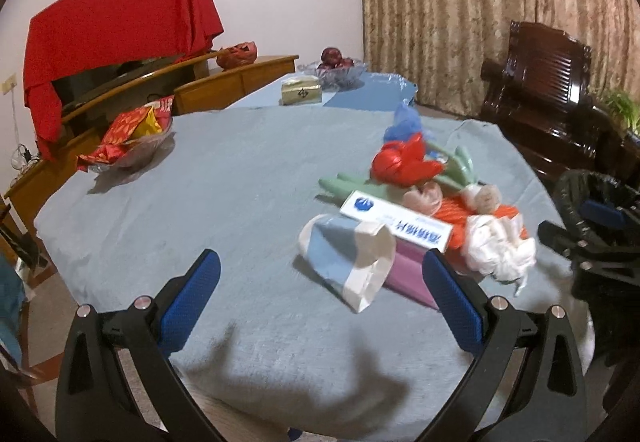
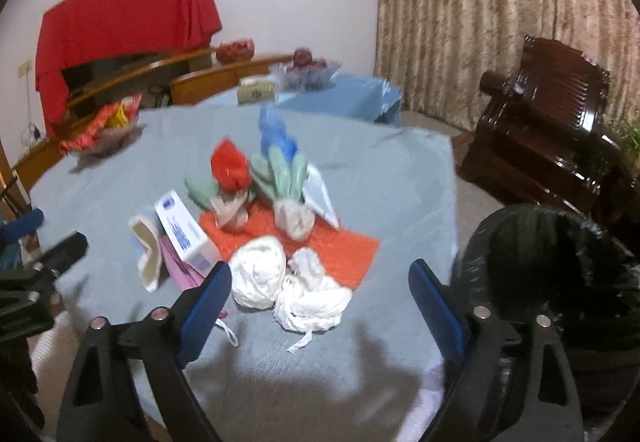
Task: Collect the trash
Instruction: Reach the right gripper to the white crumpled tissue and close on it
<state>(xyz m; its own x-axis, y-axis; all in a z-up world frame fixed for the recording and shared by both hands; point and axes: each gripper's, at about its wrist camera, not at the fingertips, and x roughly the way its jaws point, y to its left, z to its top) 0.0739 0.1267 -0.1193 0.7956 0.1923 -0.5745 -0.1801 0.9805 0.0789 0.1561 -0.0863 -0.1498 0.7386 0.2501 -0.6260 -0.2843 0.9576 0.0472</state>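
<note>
Matt cloth tablecloth (image 1: 240, 170), glossy wood armchair (image 2: 552, 130), crinkly plastic bin liner (image 2: 560, 262)

My right gripper (image 2: 320, 298) hangs with jaws wide over the grey tablecloth (image 2: 380, 182), nothing between them. Just ahead lie white crumpled bags (image 2: 292, 286) on an orange sheet (image 2: 344, 246). A black-lined bin (image 2: 560, 262) stands to my right.

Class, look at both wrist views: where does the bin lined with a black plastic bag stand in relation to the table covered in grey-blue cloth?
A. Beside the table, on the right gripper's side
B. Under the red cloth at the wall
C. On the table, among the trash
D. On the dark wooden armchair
A: the bin lined with a black plastic bag stands off the edge of the table covered in grey-blue cloth, next to the right gripper.
</note>
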